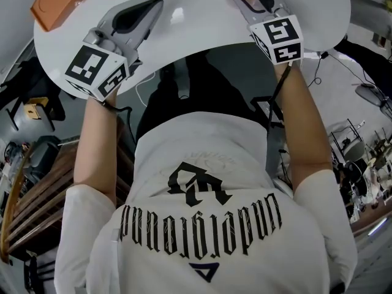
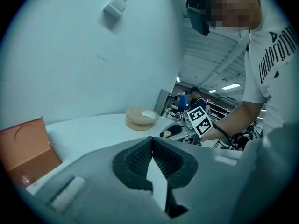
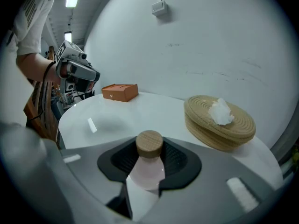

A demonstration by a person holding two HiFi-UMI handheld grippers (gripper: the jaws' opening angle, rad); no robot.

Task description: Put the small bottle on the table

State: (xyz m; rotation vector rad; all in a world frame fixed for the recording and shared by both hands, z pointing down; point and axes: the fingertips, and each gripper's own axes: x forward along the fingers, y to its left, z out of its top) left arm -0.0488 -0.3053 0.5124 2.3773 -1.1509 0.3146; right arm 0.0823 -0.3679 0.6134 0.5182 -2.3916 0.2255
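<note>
Two tongs differ: the right tongs point(image 3: 149, 149) pinch the small bottle point(image 3: 146, 171) by its pale body, and the left tongs point(image 2: 152, 143) are pressed together with nothing between them. The bottle's long axis runs along the tongs, wooden cap point(image 3: 149, 143) toward the frame's top. Beyond lies bare white counter point(image 3: 117, 113), its curved edge at frame left, an orange box point(image 3: 120, 92) upper left, a woven tray point(image 3: 219, 125) at right.

One bottle point(image 3: 147, 171), one box point(image 3: 120, 92), one seemingly woven basket point(image 3: 209, 133)

Pale pink small bottle point(image 3: 145, 171), tan cap point(image 3: 149, 143); white table point(image 3: 117, 113); orange box point(image 3: 120, 92); tan ribbed basket point(image 3: 219, 125).
</note>
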